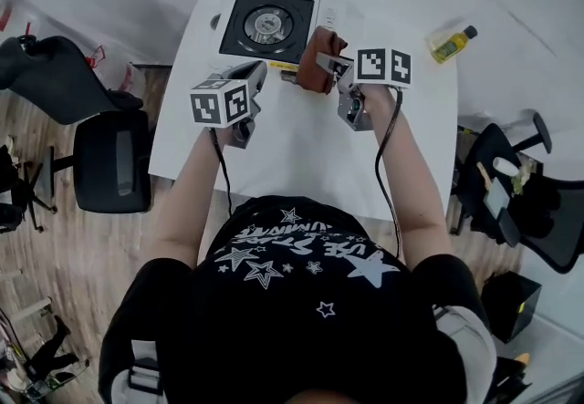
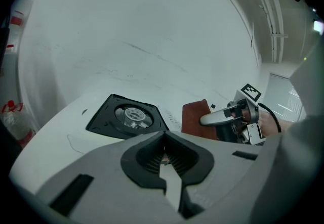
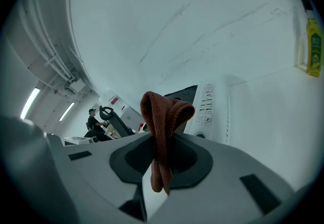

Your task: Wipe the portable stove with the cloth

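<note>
You are holding the right claw (image 1: 339, 67) clenched on the cloth (image 3: 162, 132). The rust-brown fabric is folding over the pinch and hanging in a bunch on both sides of the jaws, so a soft pad rather than hard plastic is sitting ahead of the claw to meet the surface. The portable stove (image 1: 266, 25) is sitting at the far edge of the white desk (image 1: 301, 156), with its black burner top facing up and its pale control panel on the right. You are carrying the cloth just beside that right-hand end, lifted off the desk as far as I can judge; whether it is touching the stove casing I cannot tell. Your left claw (image 1: 258, 74) is pressed together with nothing between its jaws and is hovering near the stove's front edge. It seems to be waiting there so it can steady the light stove body if the wiping is pushing it about. A yellow bottle (image 1: 452, 44) is standing well apart on the right, out of the wiping path. Judging from this, the wiping is only about to begin. The next move is calling for lowering the cloth onto the top and sweeping across, minding the raised burner ring and pan supports, where loose fabric could be snagging.
</note>
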